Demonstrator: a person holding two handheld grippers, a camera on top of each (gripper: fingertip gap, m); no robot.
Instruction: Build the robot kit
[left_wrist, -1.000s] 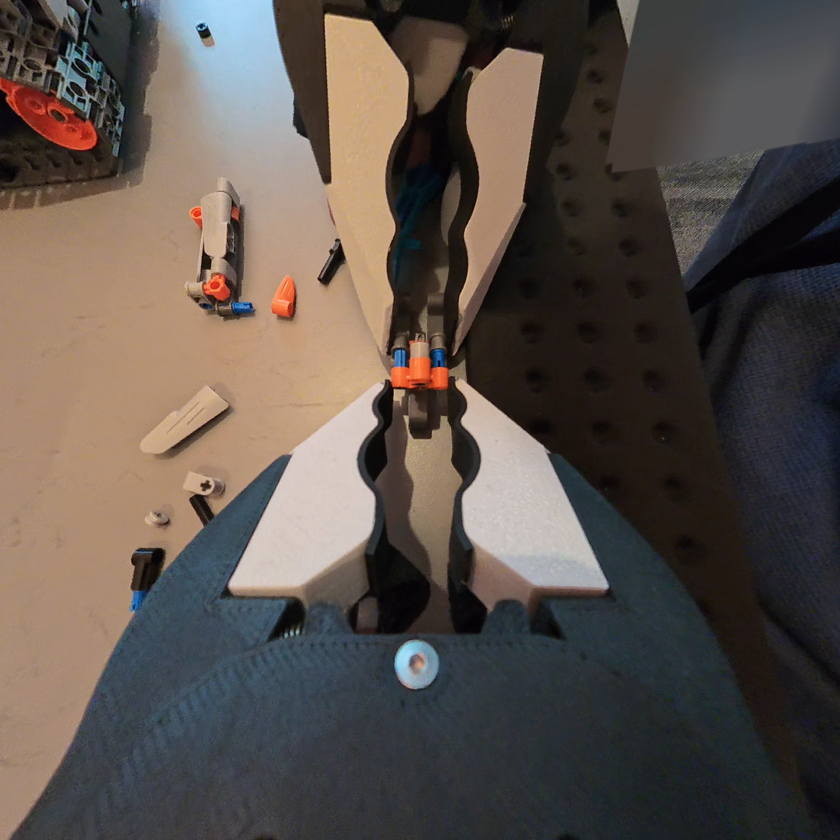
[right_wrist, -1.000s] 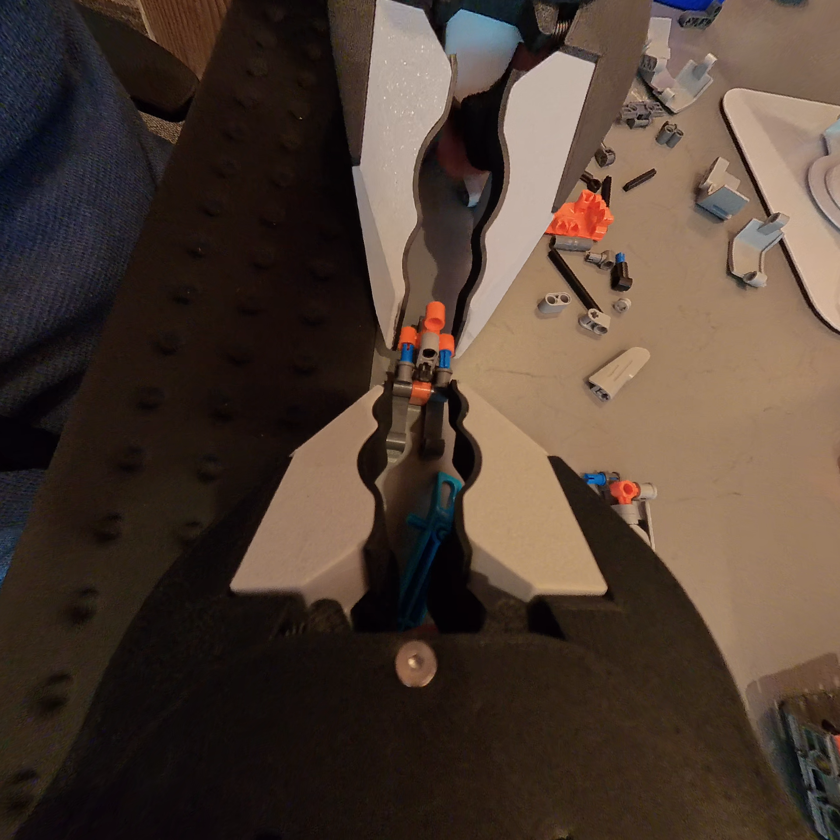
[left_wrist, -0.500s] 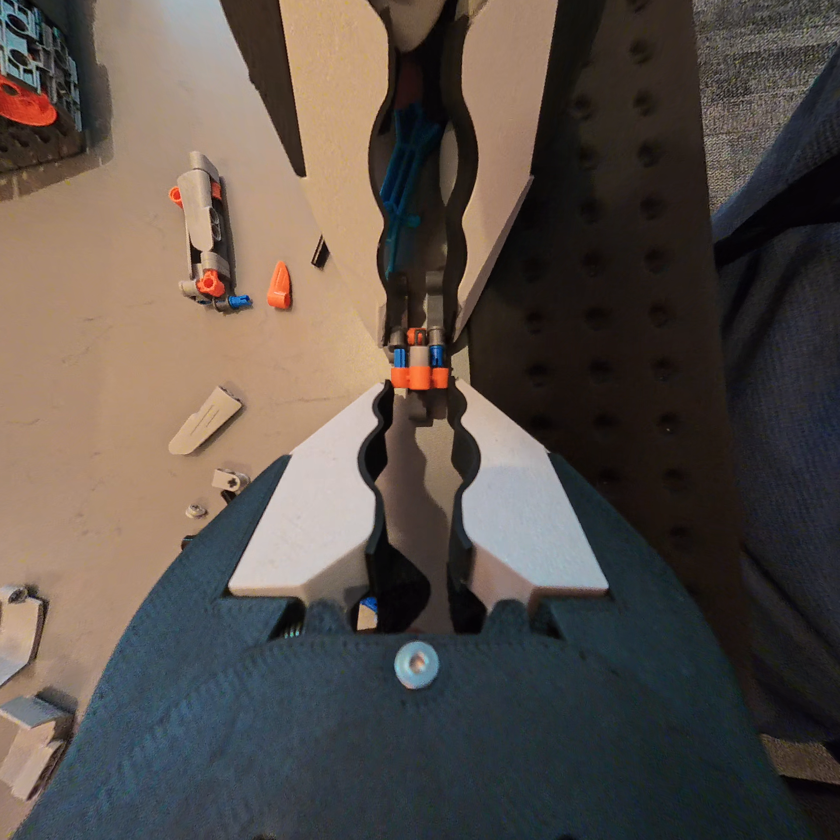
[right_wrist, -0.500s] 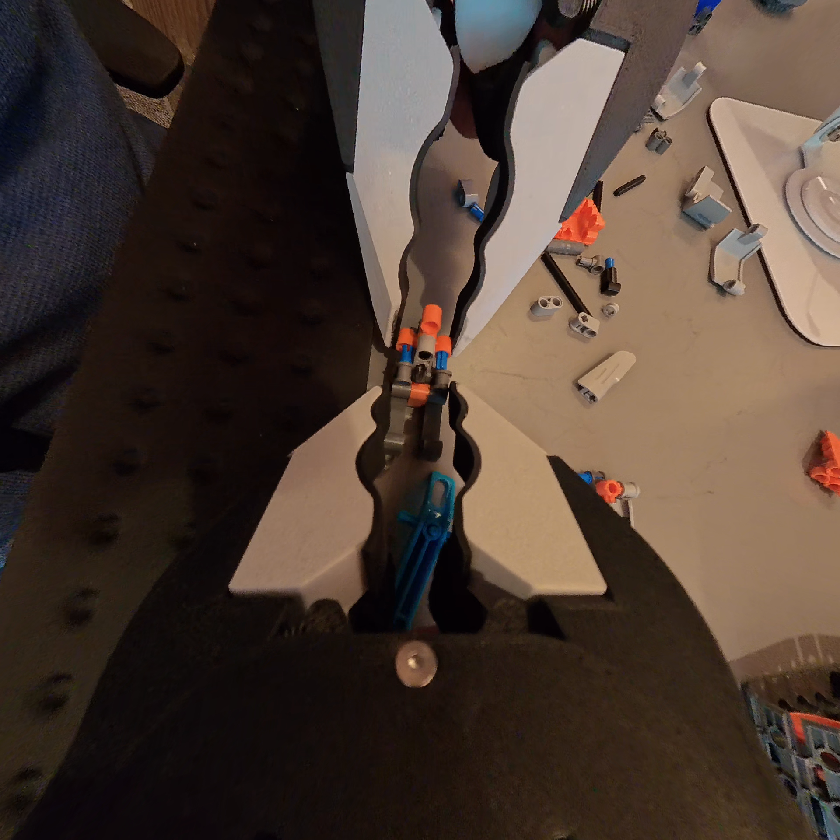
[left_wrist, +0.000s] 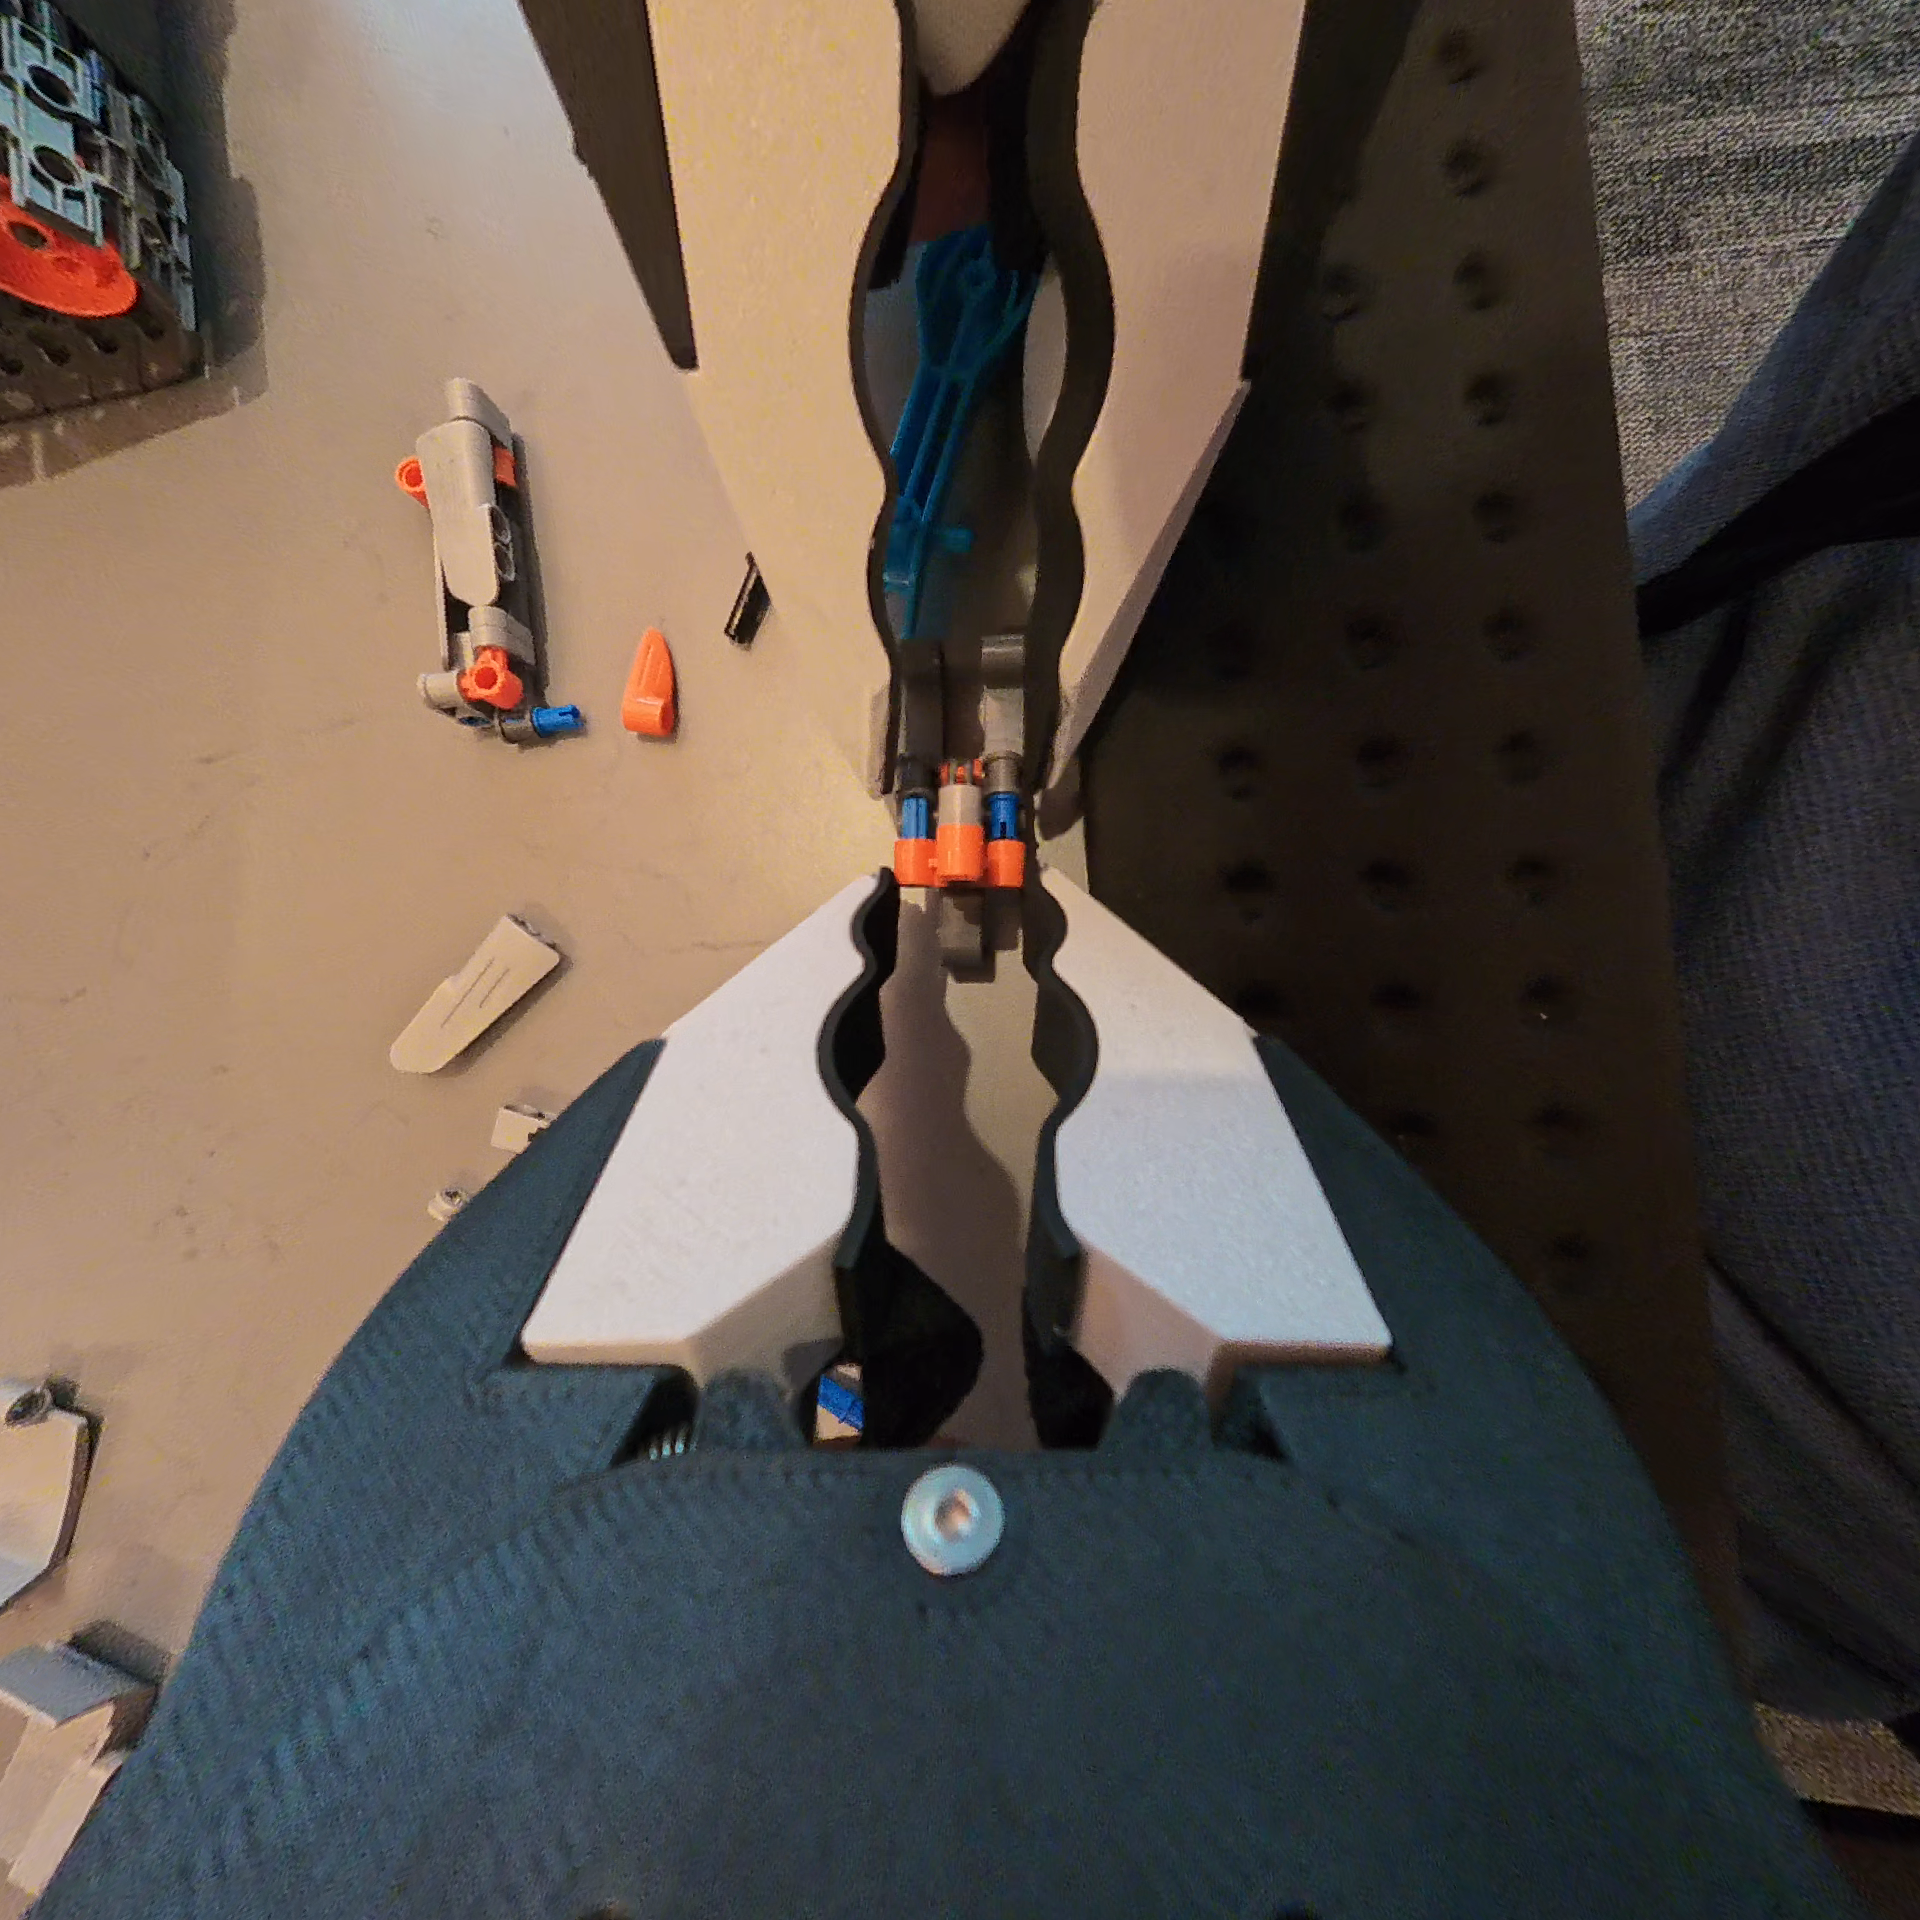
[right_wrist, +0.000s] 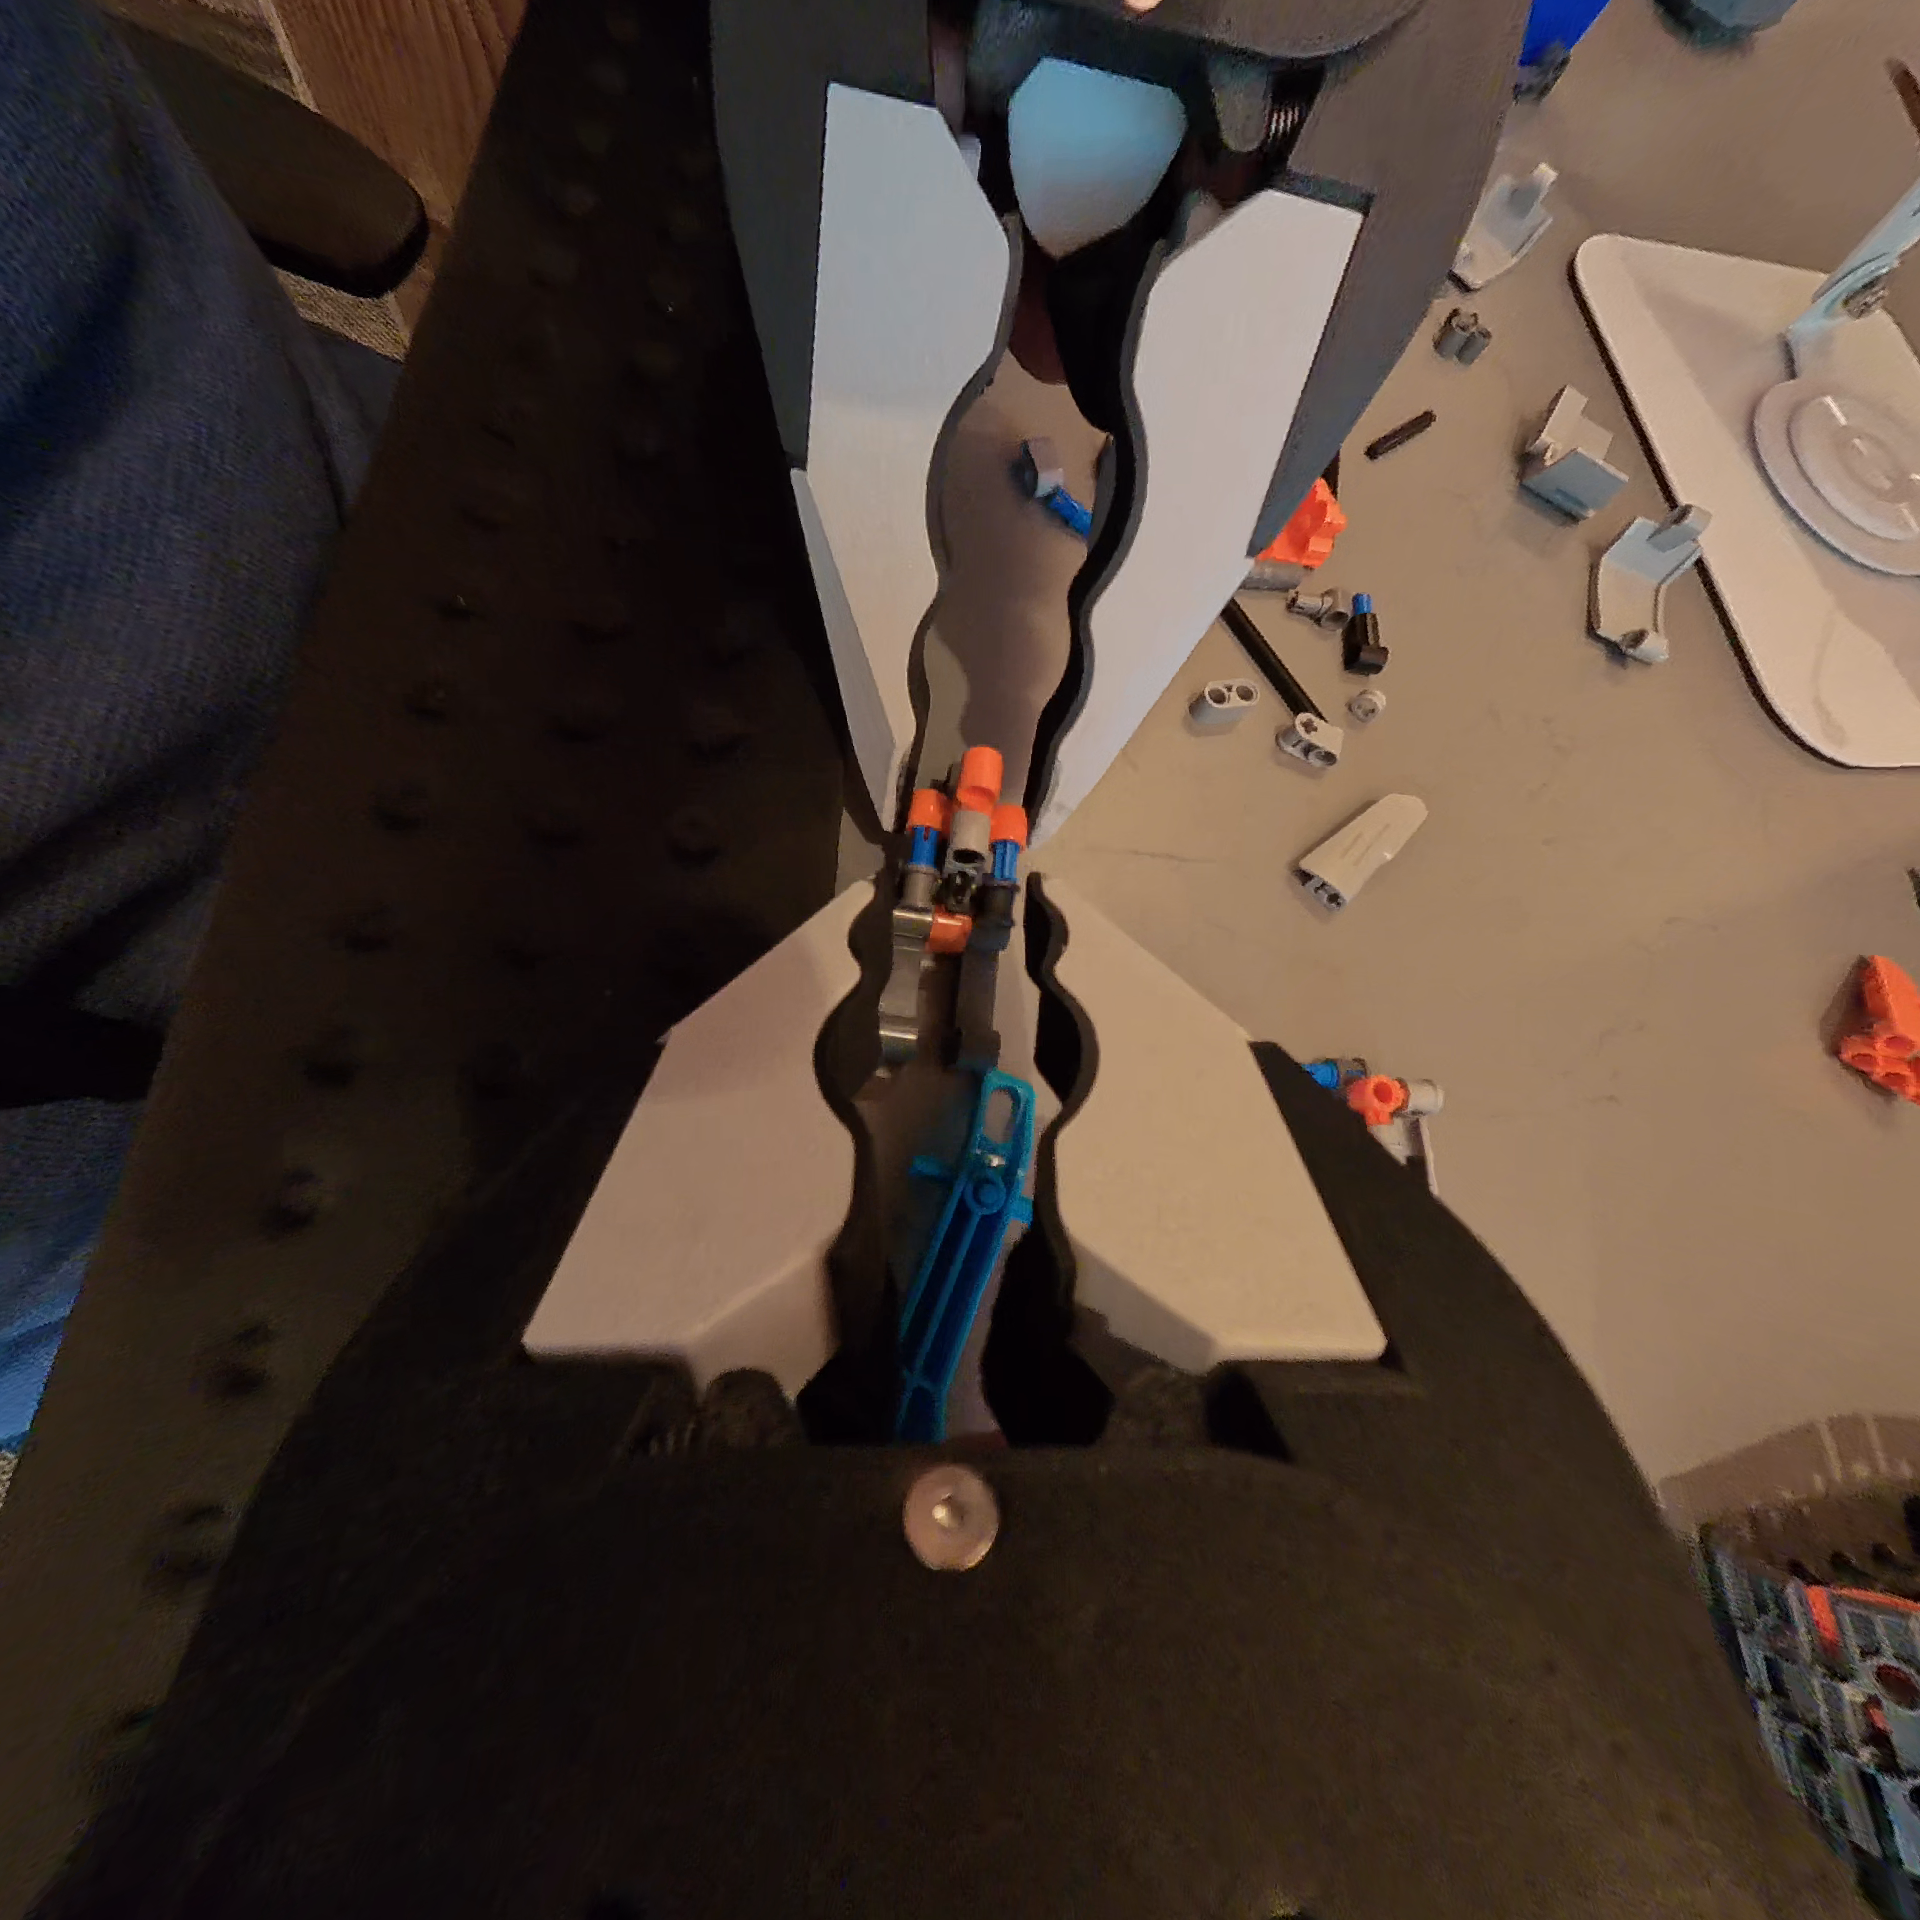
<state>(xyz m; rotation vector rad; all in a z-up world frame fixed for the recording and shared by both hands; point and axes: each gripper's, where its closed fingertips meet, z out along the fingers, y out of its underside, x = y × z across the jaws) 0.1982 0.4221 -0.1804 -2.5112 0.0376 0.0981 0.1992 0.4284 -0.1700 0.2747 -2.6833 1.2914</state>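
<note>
bridging the two grippers is a small brick assembly (left_wrist: 961, 831) of orange, blue and grey pins and connectors, held in the air over the near edge of the desk (left_wrist: 208, 935), beside a dark perforated board (left_wrist: 1403, 727). the left gripper (left_wrist: 961, 883) has its fingers drawn in on the orange end, though whether it truly clamps or only touches there i cannot tell; the right gripper (right_wrist: 961, 904) is closed on the grey links of the same assembly, with a blue ribbed beam (right_wrist: 961, 1247) running back between its fingers. by my judgement the piece is light, stiff plastic, slick on its round pins, and its push-fit joints could pull apart, so the flat sides of the grey links look the safest place to grip. out on the desk to the left lie a grey-and-orange sub-assembly (left_wrist: 483, 592), an orange wedge piece (left_wrist: 649, 686) and a grey curved panel (left_wrist: 473, 992); toward the far right corner rests a white tray (right_wrist: 1714, 499), with loose grey connectors (right_wrist: 1226, 701) near it.
</note>
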